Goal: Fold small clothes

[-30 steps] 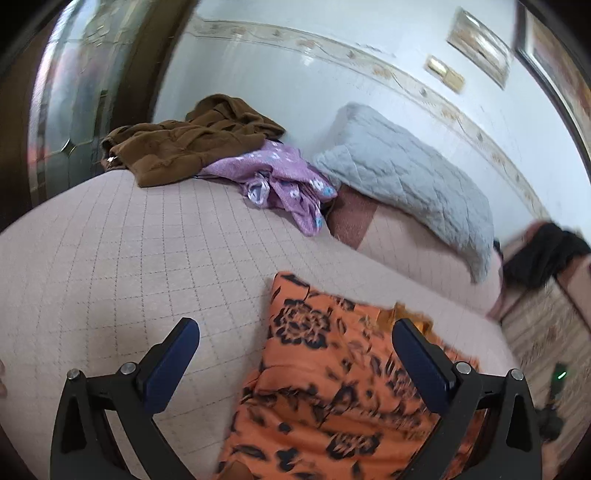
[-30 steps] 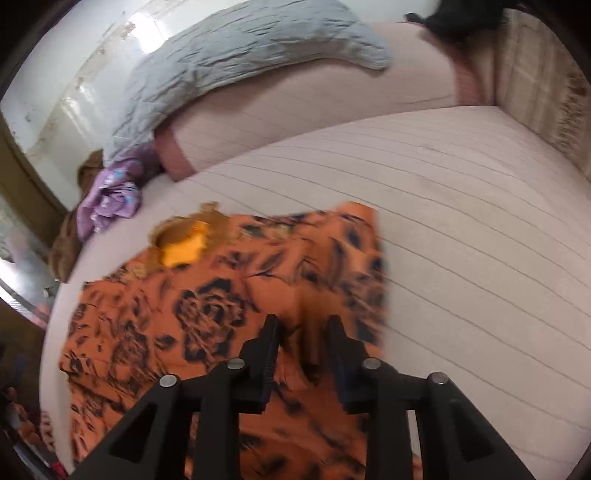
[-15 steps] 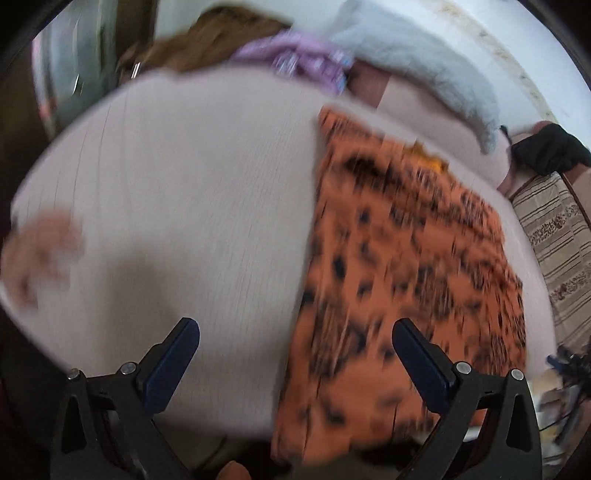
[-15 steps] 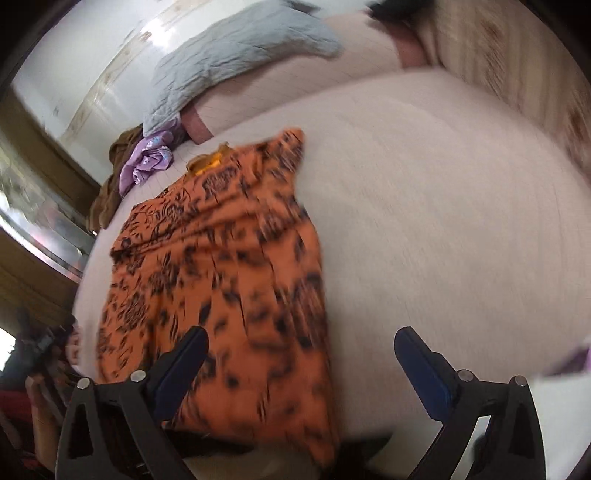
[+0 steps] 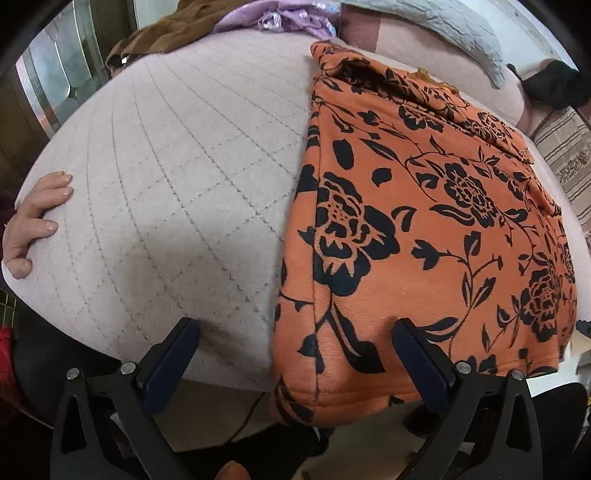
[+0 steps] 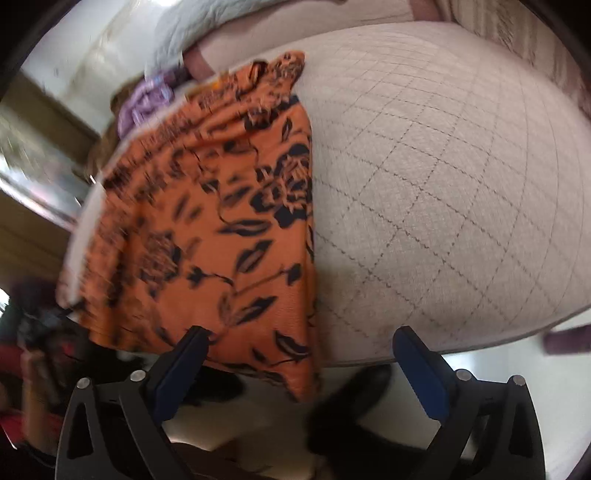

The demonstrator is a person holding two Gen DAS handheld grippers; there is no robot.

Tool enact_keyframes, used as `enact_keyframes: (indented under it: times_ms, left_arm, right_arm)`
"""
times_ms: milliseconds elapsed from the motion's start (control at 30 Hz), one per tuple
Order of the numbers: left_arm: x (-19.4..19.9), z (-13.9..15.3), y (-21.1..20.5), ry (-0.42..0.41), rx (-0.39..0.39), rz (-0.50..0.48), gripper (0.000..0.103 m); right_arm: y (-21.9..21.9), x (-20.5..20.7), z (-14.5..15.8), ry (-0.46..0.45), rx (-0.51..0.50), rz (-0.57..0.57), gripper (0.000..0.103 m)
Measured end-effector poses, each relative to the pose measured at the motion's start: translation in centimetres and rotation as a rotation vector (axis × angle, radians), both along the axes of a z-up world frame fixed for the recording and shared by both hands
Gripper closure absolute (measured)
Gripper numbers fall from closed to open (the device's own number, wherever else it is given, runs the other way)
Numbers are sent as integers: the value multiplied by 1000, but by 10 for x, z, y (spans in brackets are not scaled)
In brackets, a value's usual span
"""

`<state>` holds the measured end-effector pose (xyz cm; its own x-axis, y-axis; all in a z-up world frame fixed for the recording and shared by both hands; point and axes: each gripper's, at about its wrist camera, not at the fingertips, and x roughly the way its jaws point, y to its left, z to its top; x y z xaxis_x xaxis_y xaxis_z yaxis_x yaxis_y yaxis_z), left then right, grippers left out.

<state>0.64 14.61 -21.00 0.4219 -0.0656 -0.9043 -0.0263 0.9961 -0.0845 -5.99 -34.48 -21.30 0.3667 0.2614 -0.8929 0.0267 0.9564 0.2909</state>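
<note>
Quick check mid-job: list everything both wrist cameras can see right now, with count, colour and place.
dress: one, orange with black flowers, spread on the bed, hem over the near edge
bed cover: one, pale quilted, under the dress
purple garment: one, far end of the bed
brown garment: one, beside the purple garment
pillow: one, grey, far end
dark clothes: one heap, far right
bare hand: one, resting on the bed's left edge
left tool: open, over the hem
right tool: open, nothing gripped
</note>
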Motion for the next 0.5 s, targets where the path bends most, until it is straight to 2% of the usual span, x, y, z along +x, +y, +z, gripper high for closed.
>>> enact_keyframes:
  times_ms: [100,167,233,333,400,467,500]
  left_arm:
    - [-5,4,9,-19,-12,23,0]
    - [-8,7,22,-22,-42,59,0]
    - [-6,2,31,4,-85,103,0]
    - [-3,-3,10,19,-7,71,0]
    - [-4,-3,-10,33,-16,9,0]
    - [-6,-2,-22,30,8,-18,7]
    - [-7,-1,-23,22,9,-18,10]
  right_arm:
    - [9,5,-11,15,-33,22,1]
    - [17,6,-14,10,-72,32,0]
    - [26,3,-15,17,-67,59,0]
    - [40,-3,-14,2,-72,67,4]
    - [48,-4,-17,7,-114,32,13]
    - [51,-7,-16,11,-123,12,22]
    - [49,-10,-15,18,-109,1,35]
